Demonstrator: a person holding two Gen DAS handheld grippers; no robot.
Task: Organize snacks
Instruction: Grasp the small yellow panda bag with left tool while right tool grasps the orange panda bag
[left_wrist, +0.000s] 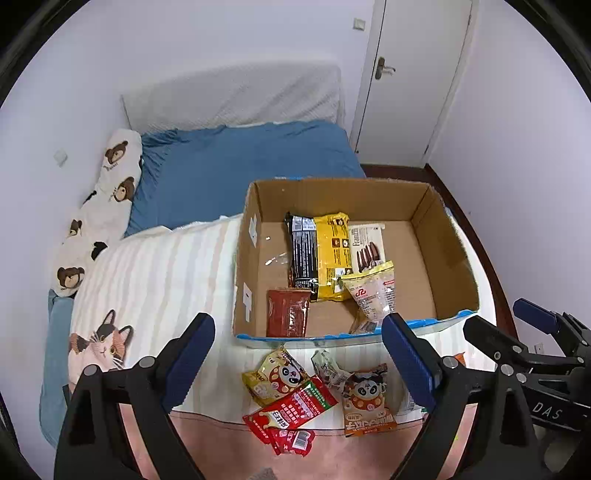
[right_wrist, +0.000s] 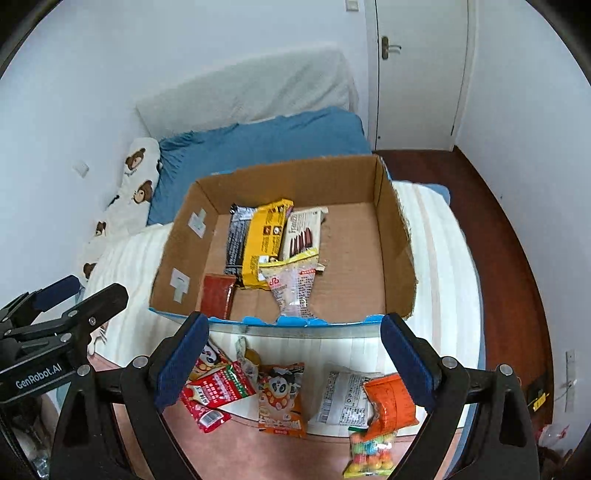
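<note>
An open cardboard box (left_wrist: 452, 251) (right_wrist: 395, 240) sits on the bed. Inside lie a black pack (left_wrist: 303, 251), a yellow pack (left_wrist: 332, 254) (right_wrist: 266, 240), a white cookie pack (left_wrist: 367, 247), a clear bag (left_wrist: 373, 291) (right_wrist: 291, 288) and a dark red pouch (left_wrist: 288, 312) (right_wrist: 218, 295). In front of the box lie a red packet (left_wrist: 291, 410) (right_wrist: 214, 395), panda packets (left_wrist: 275, 378) (right_wrist: 282, 397), a white packet (right_wrist: 341, 398), an orange packet (right_wrist: 391, 402) and a candy bag (right_wrist: 371, 452). My left gripper (left_wrist: 299, 358) is open above the loose snacks. My right gripper (right_wrist: 291, 354) is open above them too.
The bed has a striped white blanket (left_wrist: 155, 273), a blue sheet (left_wrist: 236, 166) and a bear-print pillow (left_wrist: 110, 192). A white door (left_wrist: 410, 70) stands at the back right. Dark wood floor (right_wrist: 498, 236) runs along the bed's right side.
</note>
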